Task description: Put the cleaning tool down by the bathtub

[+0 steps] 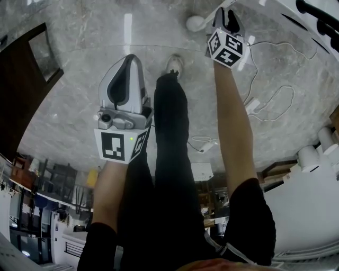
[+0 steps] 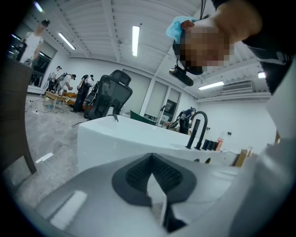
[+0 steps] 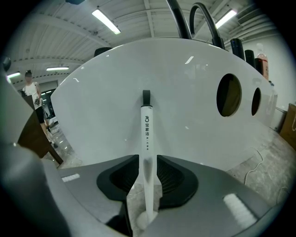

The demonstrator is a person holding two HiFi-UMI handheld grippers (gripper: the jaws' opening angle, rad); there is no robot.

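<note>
The cleaning tool (image 3: pixel 147 139) is a white long-handled brush with a black tip. It stands upright against the white bathtub (image 3: pixel 185 92) wall, its handle running between the jaws of my right gripper (image 3: pixel 148 161). The jaws are open, with narrow gaps on both sides of the handle. In the head view the right gripper (image 1: pixel 226 18) reaches far forward, the tool's round white head (image 1: pixel 195 22) on the floor just left of it, by the bathtub (image 1: pixel 288 16). My left gripper (image 1: pixel 131 59) hangs lower at centre-left, shut and empty; in its own view the left gripper (image 2: pixel 151 159) faces the bathtub (image 2: pixel 120 139).
White cables (image 1: pixel 275 106) trail over the grey marble floor right of the person's leg and shoe (image 1: pixel 174 66). Dark wooden furniture (image 1: pixel 26 79) stands at the left. A black faucet (image 2: pixel 198 129) rises on the tub rim. An office chair (image 2: pixel 108 95) stands behind the tub.
</note>
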